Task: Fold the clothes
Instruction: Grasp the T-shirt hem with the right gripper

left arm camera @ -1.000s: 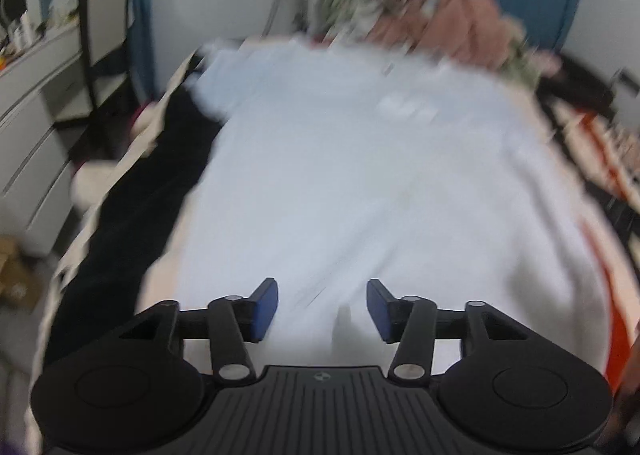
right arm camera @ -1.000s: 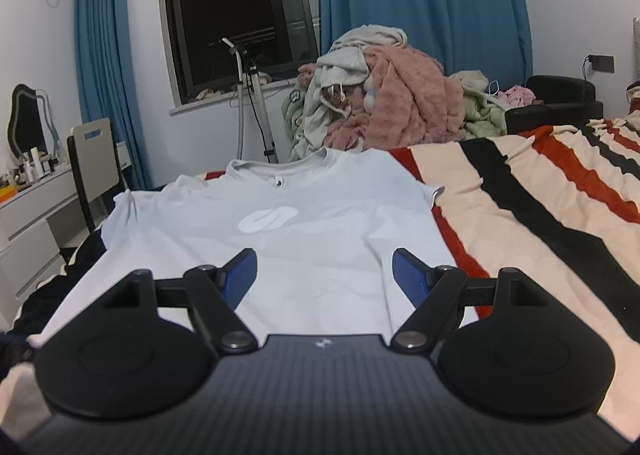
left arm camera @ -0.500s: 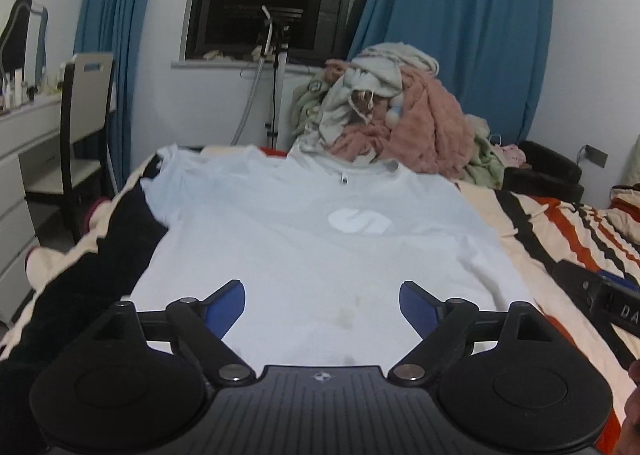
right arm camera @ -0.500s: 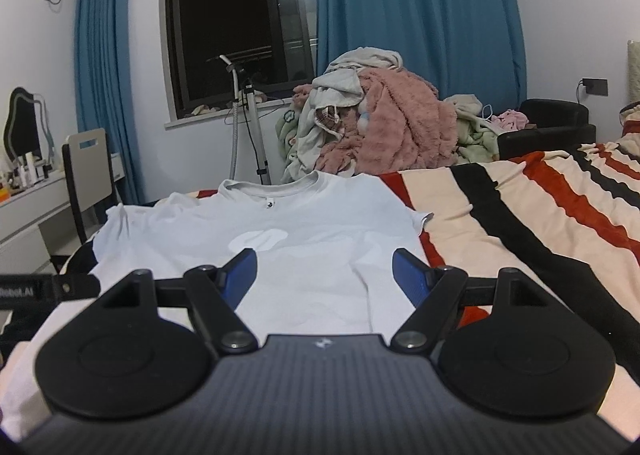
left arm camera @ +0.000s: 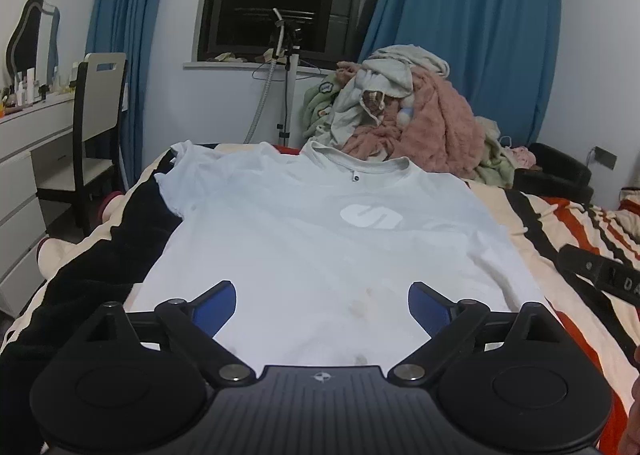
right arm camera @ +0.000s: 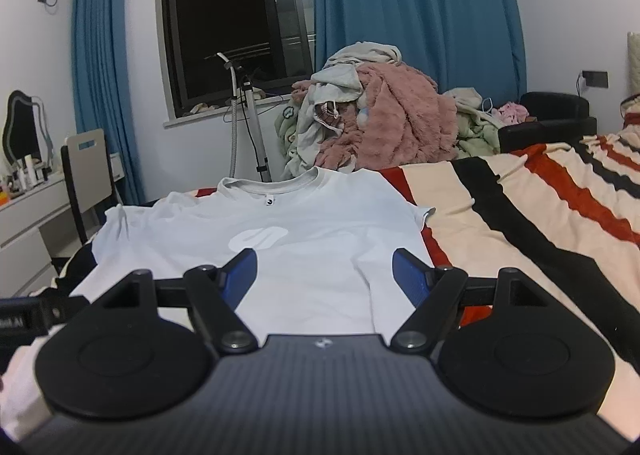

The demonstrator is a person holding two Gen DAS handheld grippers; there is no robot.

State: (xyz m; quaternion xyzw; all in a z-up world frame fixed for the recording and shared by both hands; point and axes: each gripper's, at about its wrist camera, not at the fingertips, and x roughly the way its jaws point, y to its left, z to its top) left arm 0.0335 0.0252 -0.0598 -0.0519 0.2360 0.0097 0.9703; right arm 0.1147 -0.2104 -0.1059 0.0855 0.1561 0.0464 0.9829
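A pale blue short-sleeved cotton T-shirt [left arm camera: 320,247] lies spread flat, front up, on the striped cream, black and red blanket [right arm camera: 520,215], filling the frame's centre, apparently laid out for folding. The left gripper [left arm camera: 322,301] and right gripper [right arm camera: 324,269] hover at its hem, blue fingers spread, grasping nothing. A heap of pink and grey laundry [left arm camera: 404,119] crowds the collar at upper right.

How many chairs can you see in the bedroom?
1. The chair stands at the white dresser on the left, beside the bed. More could be hidden out of view.
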